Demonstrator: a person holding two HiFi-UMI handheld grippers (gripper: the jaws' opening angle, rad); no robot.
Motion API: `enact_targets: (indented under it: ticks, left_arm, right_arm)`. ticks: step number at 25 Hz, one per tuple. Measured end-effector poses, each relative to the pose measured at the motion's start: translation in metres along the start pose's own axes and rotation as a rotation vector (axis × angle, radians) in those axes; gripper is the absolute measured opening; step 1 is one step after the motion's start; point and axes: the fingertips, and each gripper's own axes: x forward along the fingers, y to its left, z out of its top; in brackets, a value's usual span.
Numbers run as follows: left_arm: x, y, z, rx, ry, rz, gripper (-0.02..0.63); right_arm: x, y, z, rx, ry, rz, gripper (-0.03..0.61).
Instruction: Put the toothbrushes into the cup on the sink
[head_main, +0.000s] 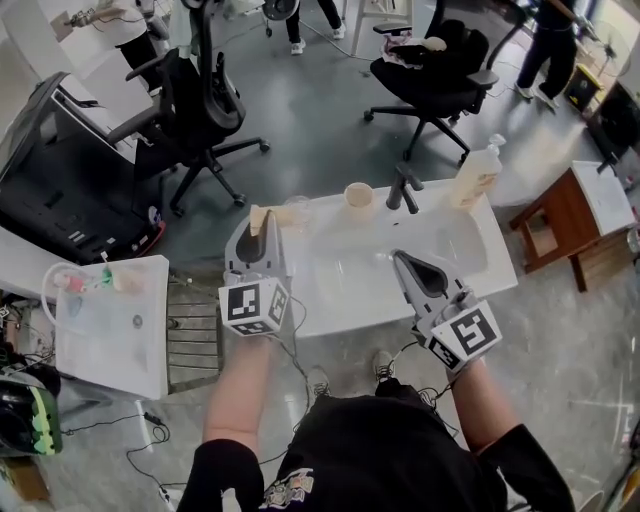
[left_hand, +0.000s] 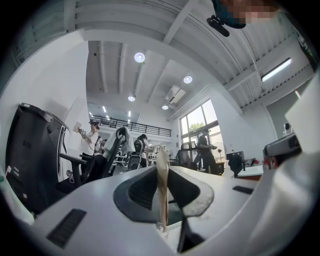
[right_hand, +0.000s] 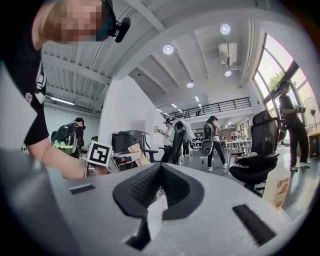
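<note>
Head view: a white sink (head_main: 350, 290) stands on a grey floor, with office chairs at 11 and 1 o'clock, a wooden stool (head_main: 556, 215) at 3 and a white table (head_main: 120, 345) at 9. Along the sink's far rim we note a clear glass (head_main: 296, 210), the cup (head_main: 359, 199), a dark faucet (head_main: 403, 187) and a soap bottle (head_main: 477, 175). The left hand-held gripper (head_main: 258, 227) clamps a tan toothbrush (head_main: 257, 214) over the sink's left end, at 9 o'clock from the cup and apart from it, with the glass between. Its free end juts past the jaw tips toward 12. The right hand-held gripper (head_main: 402, 258) is clenched and empty over the basin.

Left gripper view: the toothbrush (left_hand: 161, 192) sits pinched edge-on, its long axis running 6 to 12.

Right gripper view: the jaws are pressed together on nothing. At 9 o'clock we see the left hand-held gripper (right_hand: 122, 157), the toothbrush (right_hand: 134, 148) tilting toward 11.
</note>
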Motion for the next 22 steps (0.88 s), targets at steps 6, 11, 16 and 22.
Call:
enact_targets:
  ticks: [6, 11, 16, 22]
  left_arm:
    - [0.033, 0.017, -0.044, -0.014, 0.056, 0.025, 0.061]
    - [0.055, 0.021, -0.094, -0.029, 0.130, 0.039, 0.061]
    - [0.069, 0.029, -0.130, -0.050, 0.182, 0.057, 0.061]
    - [0.077, 0.031, -0.165, -0.050, 0.264, 0.075, 0.061]
  right_arm:
    - [0.012, -0.013, -0.021, 0.026, 0.048, -0.006, 0.006]
    - [0.012, -0.025, -0.044, 0.048, 0.095, -0.014, 0.006]
    - [0.013, -0.037, -0.060, 0.063, 0.134, -0.026, 0.006]
    - [0.015, -0.046, -0.068, 0.071, 0.157, -0.030, 0.006]
